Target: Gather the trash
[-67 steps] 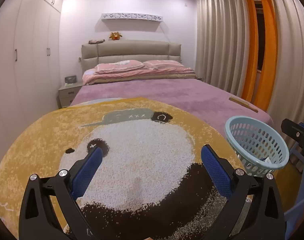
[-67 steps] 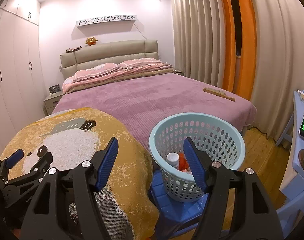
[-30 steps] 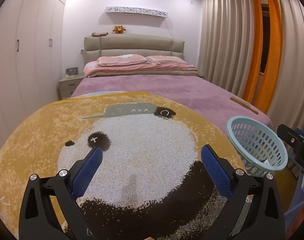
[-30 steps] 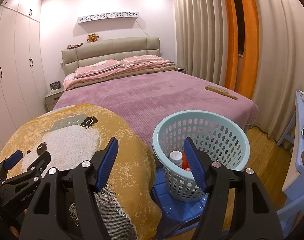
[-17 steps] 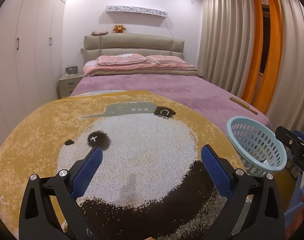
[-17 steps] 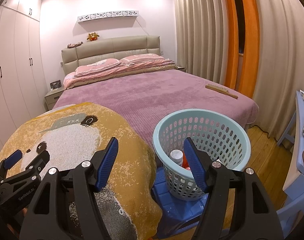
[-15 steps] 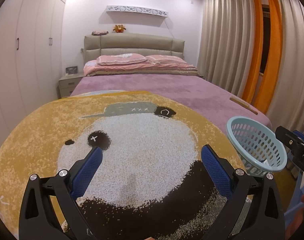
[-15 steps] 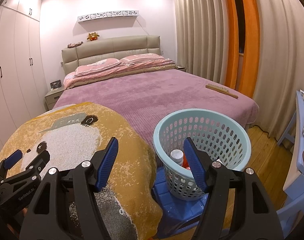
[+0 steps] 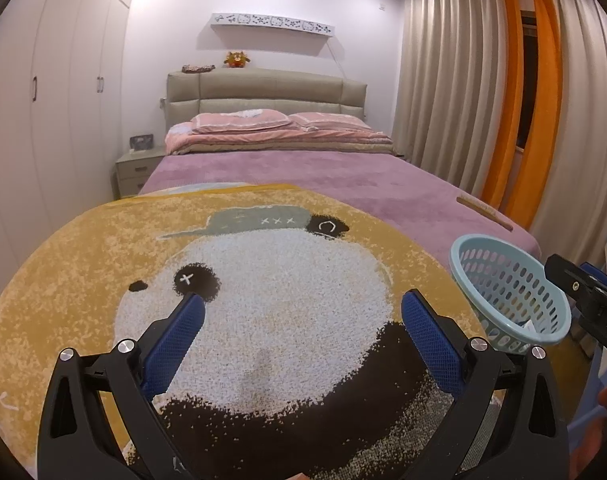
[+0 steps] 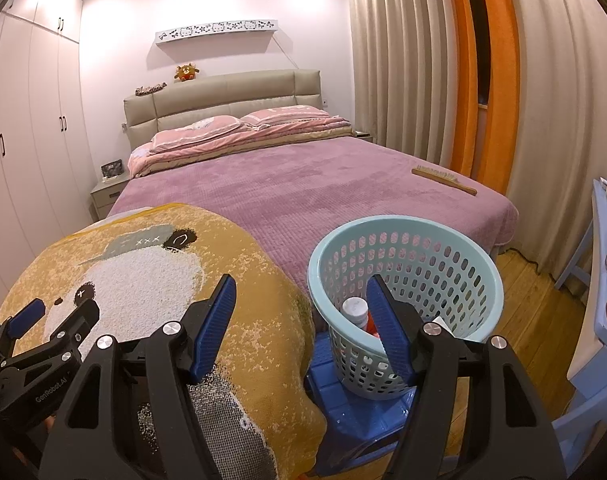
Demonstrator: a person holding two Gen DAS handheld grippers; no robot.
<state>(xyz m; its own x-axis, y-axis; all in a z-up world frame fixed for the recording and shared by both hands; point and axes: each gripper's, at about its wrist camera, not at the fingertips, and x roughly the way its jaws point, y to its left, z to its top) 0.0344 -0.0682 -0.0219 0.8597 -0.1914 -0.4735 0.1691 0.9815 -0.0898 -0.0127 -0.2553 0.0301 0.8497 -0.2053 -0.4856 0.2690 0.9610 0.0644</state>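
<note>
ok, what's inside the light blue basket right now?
The light blue basket holds a white-capped bottle, something orange-red beside it, and a white scrap. The right claw's finger and the basket wall cover the rest of the bottom.

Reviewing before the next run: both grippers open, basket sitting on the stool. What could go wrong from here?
1. The basket perches on a small blue stool beside the bed; a nudge from the right gripper could tip it.
2. No loose trash shows on the panda rug; the left gripper may grab fabric.
</note>
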